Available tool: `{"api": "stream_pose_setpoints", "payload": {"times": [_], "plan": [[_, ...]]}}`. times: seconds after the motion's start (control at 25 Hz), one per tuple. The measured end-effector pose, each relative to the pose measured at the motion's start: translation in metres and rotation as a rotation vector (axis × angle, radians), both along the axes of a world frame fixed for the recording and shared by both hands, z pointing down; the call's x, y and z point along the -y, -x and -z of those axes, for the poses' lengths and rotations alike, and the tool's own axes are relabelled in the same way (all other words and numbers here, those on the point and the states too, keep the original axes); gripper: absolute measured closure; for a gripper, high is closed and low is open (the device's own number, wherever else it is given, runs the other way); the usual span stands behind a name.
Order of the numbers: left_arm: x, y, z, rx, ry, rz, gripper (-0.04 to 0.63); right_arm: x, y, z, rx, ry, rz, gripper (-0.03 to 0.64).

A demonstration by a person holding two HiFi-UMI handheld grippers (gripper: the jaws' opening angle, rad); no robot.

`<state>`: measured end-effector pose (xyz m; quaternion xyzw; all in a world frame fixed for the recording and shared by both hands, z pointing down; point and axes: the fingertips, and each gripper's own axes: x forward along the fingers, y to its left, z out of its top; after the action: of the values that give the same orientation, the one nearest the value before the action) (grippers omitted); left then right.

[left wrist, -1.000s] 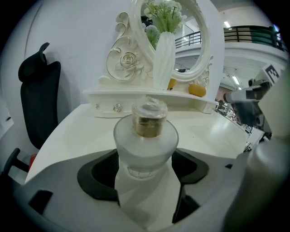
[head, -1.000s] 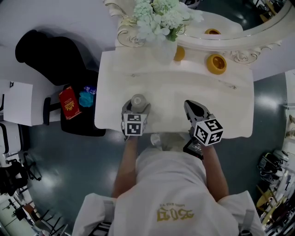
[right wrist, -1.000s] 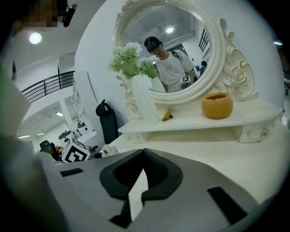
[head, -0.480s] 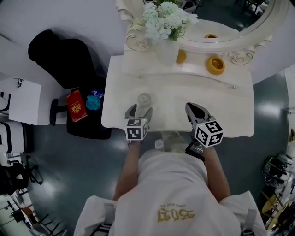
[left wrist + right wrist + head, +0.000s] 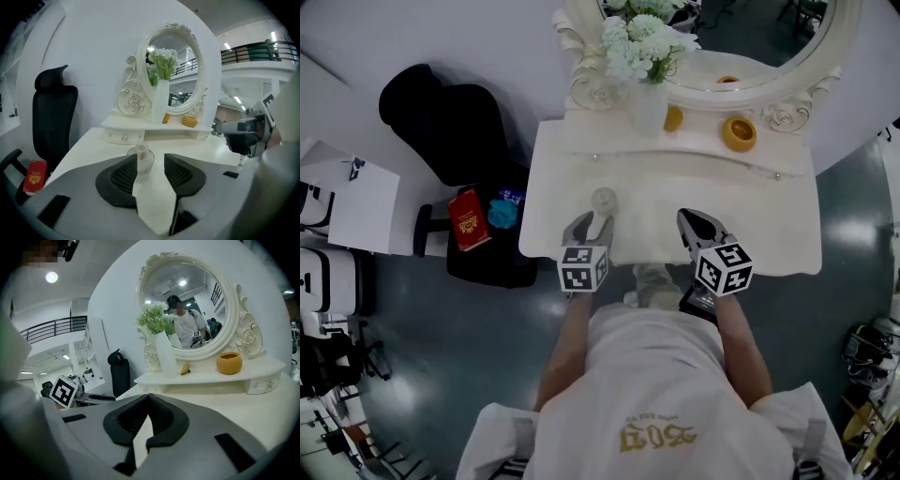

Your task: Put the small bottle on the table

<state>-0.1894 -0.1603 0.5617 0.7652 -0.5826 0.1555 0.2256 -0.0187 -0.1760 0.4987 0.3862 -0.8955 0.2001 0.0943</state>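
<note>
The small clear bottle [image 5: 603,199] with a pale cap stands upright on the white dressing table [image 5: 769,225]. My left gripper [image 5: 589,223] sits just behind it at the table's front, its tips short of the bottle and not touching it. In the left gripper view the bottle [image 5: 143,161] stands beyond the tips of that gripper [image 5: 150,157]; the jaws are closing with nothing between the pads. My right gripper [image 5: 696,221] rests over the table's front right. In the right gripper view this gripper [image 5: 146,397] has its tips together and holds nothing.
A white vase of flowers [image 5: 647,56], a small orange piece [image 5: 673,117] and an orange bowl [image 5: 739,133] stand on the raised shelf under the oval mirror [image 5: 722,37]. A black chair [image 5: 441,122] is left of the table, with a red box [image 5: 467,220] by it.
The left gripper has drawn back toward the person, leaving the bottle standing on the table, and its jaws have narrowed. The right gripper has held its place.
</note>
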Motion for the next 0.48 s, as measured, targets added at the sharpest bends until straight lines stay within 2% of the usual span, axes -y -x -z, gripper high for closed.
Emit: {"api": "stream_pose_setpoints", "payload": {"times": [0.2,0.32,0.48], "plan": [[-0.004,0.000,0.018,-0.022,-0.054,-0.006,0.521,-0.002,0.005,0.007,0.002,-0.022,0.008,0.604],[-0.004,0.002,0.031,-0.055,-0.108,0.010,0.536,-0.002,0.004,0.009,0.004,-0.027,0.007,0.604],[-0.005,0.006,0.031,-0.033,-0.106,0.019,0.580,-0.004,0.002,0.008,0.005,-0.024,0.003,0.604]]}}
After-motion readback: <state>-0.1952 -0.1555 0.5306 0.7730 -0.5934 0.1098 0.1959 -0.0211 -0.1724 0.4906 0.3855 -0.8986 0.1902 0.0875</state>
